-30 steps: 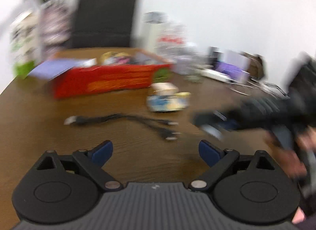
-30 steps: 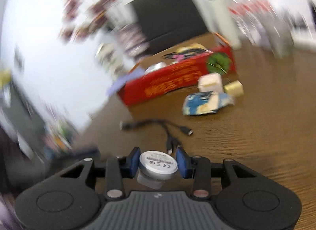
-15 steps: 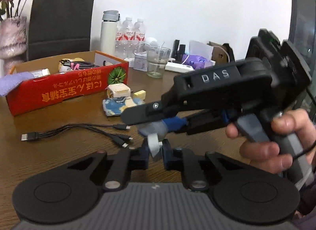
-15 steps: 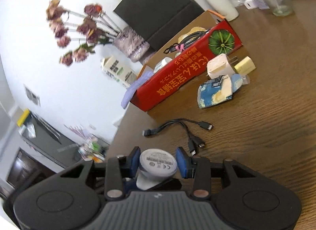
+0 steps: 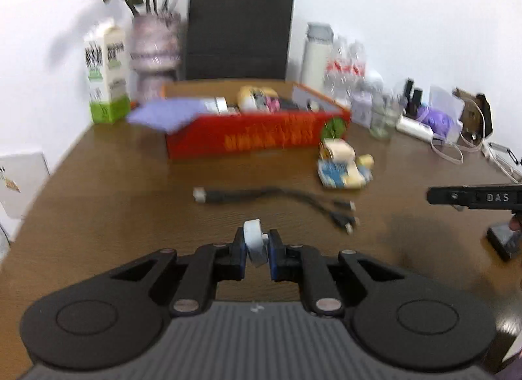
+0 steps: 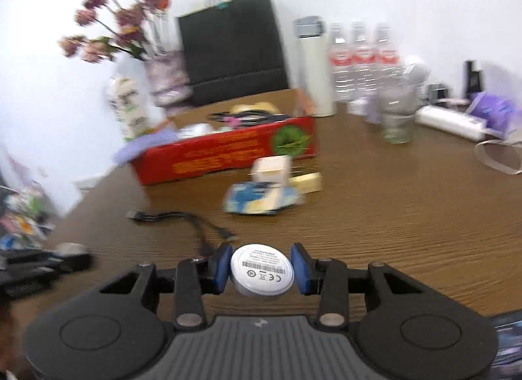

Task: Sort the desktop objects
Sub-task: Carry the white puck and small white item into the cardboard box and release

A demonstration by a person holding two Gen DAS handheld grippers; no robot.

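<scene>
My left gripper (image 5: 256,244) is shut on a small white piece (image 5: 253,231), held edge-on above the brown table (image 5: 130,210). My right gripper (image 6: 261,264) is shut on a round white disc (image 6: 261,274) with a printed label facing up. A red box (image 5: 254,138) with several items inside stands at the back of the table. In front of it lie a black multi-head cable (image 5: 277,197), a white plug adapter (image 5: 337,150) and a blue-and-yellow packet (image 5: 339,176). The right gripper (image 5: 473,197) shows at the right edge of the left wrist view. The left gripper (image 6: 42,265) is a blur at the left edge of the right wrist view.
Behind the box stand a black paper bag (image 5: 239,30), a vase of flowers (image 5: 155,50), a milk carton (image 5: 104,73), a white flask (image 6: 313,66), water bottles (image 6: 362,60) and a glass (image 6: 396,118). A white power strip (image 6: 450,122) and purple items lie at the far right.
The left gripper went from open to shut on the white piece beside the right gripper's disc. The two grippers have since drawn apart, and both views have swung toward the box.
</scene>
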